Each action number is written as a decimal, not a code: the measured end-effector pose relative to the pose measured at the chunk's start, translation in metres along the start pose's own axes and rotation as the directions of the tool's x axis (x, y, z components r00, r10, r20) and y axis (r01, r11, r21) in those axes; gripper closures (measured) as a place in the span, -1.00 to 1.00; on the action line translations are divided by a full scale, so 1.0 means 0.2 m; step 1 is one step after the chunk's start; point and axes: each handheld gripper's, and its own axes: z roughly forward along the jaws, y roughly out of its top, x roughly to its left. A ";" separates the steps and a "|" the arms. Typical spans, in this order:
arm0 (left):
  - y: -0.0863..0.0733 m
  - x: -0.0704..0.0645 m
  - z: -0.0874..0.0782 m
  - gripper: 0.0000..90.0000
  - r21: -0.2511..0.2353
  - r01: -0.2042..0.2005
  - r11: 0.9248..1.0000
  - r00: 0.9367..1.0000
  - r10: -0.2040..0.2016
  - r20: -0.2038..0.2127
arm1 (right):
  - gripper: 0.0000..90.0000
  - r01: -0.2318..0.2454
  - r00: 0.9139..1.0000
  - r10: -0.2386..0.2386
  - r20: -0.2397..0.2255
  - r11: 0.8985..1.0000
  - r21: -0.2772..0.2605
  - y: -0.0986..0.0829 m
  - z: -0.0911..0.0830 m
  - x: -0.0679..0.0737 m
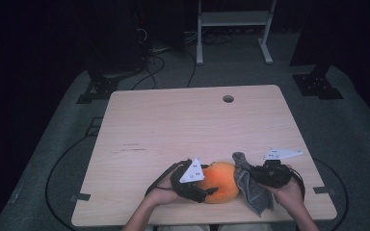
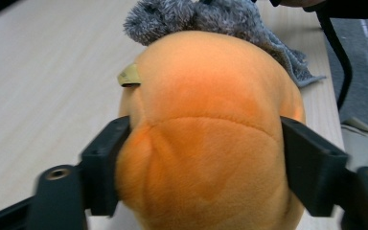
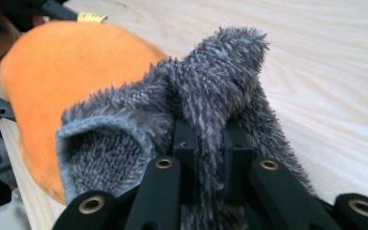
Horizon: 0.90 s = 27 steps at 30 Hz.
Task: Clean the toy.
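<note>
tag point(image 2: 130, 75) on orange plush point(image 2: 206, 129), plain in left gripper view

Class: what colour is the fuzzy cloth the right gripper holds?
Grey cloth; clearest in the right gripper view.

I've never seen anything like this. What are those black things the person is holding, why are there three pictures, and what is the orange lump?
A person sits at a wooden table, holding hand-operated tongs in each hand. One picture comes from a camera overhead; the other two come from small cameras riding on each pair of tongs, looking along their black jaws.

The left tongs are closed around an orange plush toy, one jaw pressing on each side. The toy sits near the table's front edge. The right tongs pinch a fuzzy grey cloth, which is bunched up between the jaws and lies against the toy. The white three-cornered plates on top belong to the tongs.
</note>
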 end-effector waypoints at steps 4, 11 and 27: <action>0.05 -0.04 0.00 -0.22 -0.067 -0.100 0.993 0.990 0.093 -0.106 | 0.76 0.018 1.000 -0.016 0.015 0.993 -0.121 0.07 -0.10 0.04; 0.02 -0.05 0.07 -0.51 -0.038 -0.105 0.994 0.988 0.100 -0.115 | 0.74 0.086 0.996 -0.086 0.004 0.988 -0.125 0.12 -0.04 0.13; -0.04 0.00 0.04 -0.48 -0.014 0.045 0.999 0.999 -0.046 -0.003 | 0.76 -0.048 0.998 0.052 0.030 0.993 -0.108 0.00 -0.03 -0.06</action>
